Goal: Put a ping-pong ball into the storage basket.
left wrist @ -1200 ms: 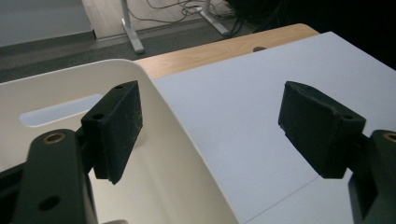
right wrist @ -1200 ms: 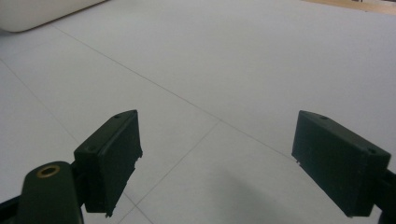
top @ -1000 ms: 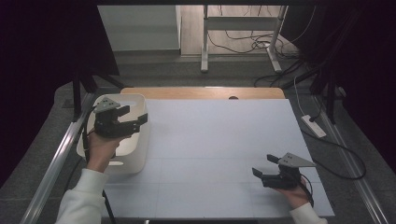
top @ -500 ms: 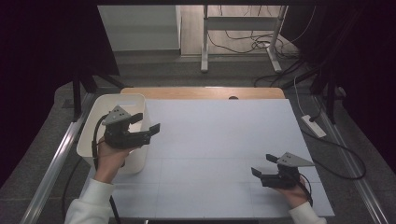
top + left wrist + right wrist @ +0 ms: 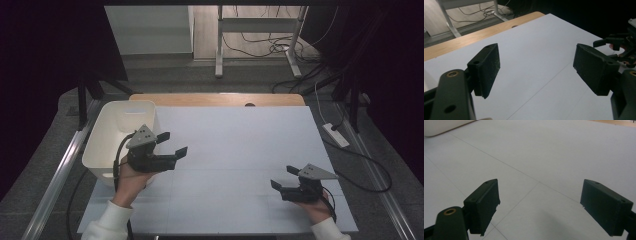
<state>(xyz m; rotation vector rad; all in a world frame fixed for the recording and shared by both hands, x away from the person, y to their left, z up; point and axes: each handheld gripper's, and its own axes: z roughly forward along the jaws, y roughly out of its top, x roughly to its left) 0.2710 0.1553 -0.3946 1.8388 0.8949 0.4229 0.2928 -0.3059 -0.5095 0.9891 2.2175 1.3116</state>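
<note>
Standing at the left edge of the white table surface (image 5: 235,145), the cream plastic rectangular bin (image 5: 116,136) reaches toward the far left corner and partly overhangs the side; its inside, as far as the high view shows it, holds nothing visible. Just beside its right wall, the black left gripper (image 5: 172,143) hangs above the surface, its 2 jaws spread wide with nothing between them; the left gripper view shows its pads (image 5: 489,65) well apart over bare white board. Near the near right corner, the black right gripper (image 5: 285,176) rests low on the surface, jaws also parted and empty, with only white board between its pads (image 5: 485,200). A wooden strip (image 5: 215,99) runs along the far edge.
</note>
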